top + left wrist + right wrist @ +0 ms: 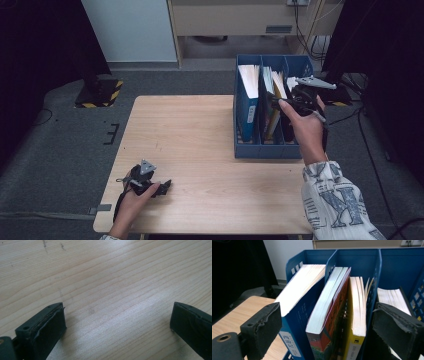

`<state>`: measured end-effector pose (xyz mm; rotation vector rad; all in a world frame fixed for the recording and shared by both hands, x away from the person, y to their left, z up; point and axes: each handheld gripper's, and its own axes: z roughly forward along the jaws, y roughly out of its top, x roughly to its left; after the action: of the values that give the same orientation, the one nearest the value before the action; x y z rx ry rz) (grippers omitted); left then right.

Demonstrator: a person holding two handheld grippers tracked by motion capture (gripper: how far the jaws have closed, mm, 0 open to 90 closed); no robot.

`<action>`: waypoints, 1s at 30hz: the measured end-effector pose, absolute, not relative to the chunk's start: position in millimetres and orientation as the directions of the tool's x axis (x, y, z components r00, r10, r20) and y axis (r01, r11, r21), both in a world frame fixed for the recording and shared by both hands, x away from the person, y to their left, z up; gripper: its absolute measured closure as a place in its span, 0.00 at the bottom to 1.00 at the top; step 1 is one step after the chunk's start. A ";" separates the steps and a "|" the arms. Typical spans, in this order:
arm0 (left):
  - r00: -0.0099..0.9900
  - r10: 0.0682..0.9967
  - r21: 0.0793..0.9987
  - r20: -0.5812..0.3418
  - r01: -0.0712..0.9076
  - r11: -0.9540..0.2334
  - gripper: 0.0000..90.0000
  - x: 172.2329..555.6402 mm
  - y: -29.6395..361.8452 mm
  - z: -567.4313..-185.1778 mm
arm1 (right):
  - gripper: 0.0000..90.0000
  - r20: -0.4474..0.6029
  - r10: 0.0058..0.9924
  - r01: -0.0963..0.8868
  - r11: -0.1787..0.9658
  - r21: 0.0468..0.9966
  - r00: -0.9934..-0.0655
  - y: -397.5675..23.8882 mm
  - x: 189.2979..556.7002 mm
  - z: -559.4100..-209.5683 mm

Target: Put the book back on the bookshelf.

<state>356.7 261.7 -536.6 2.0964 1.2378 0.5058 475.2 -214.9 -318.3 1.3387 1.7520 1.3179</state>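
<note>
Pale wood table (pixel 200 135): left gripper (pixel 159 188) rests near-left, level, jaws wide, nothing between. Blue file rack (pixel 267 150) far-right; books upright, spines toward near edge: blue book (pixel 297 305), red book (pixel 329 312), yellow book (pixel 358 315). Right gripper (pixel 287 99) above rack, jaws wide, empty.

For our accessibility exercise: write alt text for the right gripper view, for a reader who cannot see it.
Two open black jaws of the right gripper frame a blue file rack of upright books: a blue book in the left compartment, a red book and a yellow book in the middle one. A wooden table shows at lower left.
</note>
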 end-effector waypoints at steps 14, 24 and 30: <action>0.479 0.878 0.697 0.002 0.629 -0.345 0.00 357.2 261.0 -536.7 | 0.09 0.073 0.917 0.371 0.085 0.925 -0.393 -206.3 444.0 -330.3; 0.479 0.878 0.698 0.001 0.628 -0.344 0.00 357.6 260.3 -536.9 | 0.09 0.087 0.904 0.417 0.106 0.903 -0.419 -203.3 421.0 -355.2; 0.479 0.878 0.698 0.002 0.628 -0.344 0.00 357.6 260.3 -536.9 | 0.09 0.103 0.900 0.439 0.105 0.893 -0.424 -202.8 412.0 -375.8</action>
<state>357.6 260.3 -536.9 2.0904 1.2396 0.5061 412.0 -202.8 -375.8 1.3015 1.9142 1.2799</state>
